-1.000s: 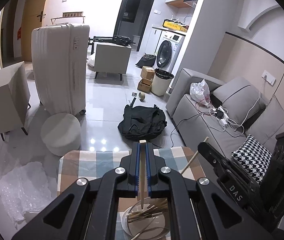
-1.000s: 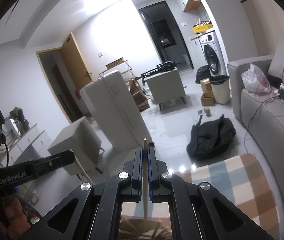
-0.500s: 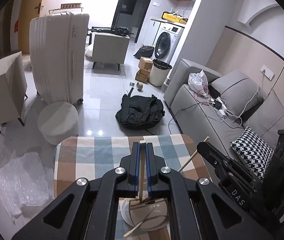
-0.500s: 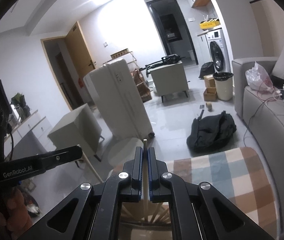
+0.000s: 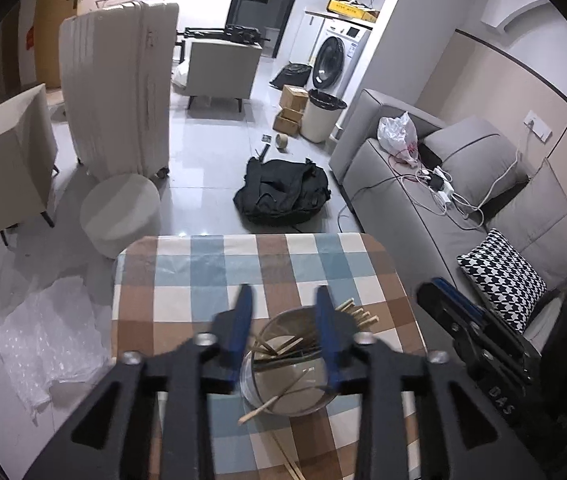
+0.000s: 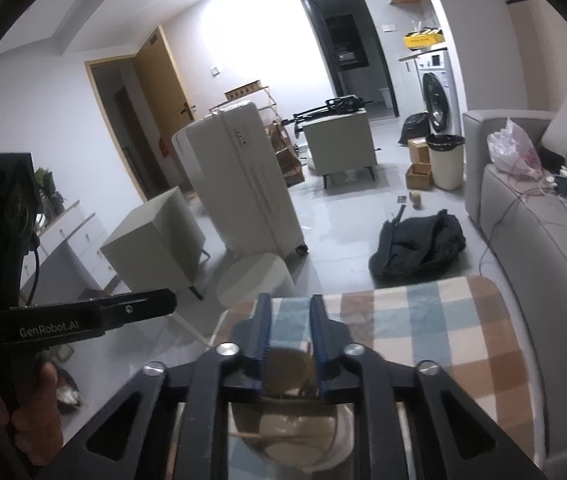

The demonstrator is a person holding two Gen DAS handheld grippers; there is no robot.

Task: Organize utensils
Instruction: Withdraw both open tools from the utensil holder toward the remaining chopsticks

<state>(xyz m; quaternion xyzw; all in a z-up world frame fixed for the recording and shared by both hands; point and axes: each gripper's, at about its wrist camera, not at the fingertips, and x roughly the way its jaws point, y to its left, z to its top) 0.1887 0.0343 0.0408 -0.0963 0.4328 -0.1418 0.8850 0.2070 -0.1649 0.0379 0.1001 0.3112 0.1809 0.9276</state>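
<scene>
1. Both grippers hang over the checkered table (image 5: 211,280) with nothing held.
2. Left gripper (image 5: 283,300): jaws spread wide, gripping nothing, poised above the clear container (image 5: 287,372).
3. Right gripper (image 6: 289,312): jaws parted, somewhat narrower, nothing between them, the container (image 6: 295,436) below.
4. Wooden chopsticks (image 5: 283,350) lie jumbled inside the container; several ends jut over its rim, and one more lies on the cloth beside it.
</scene>
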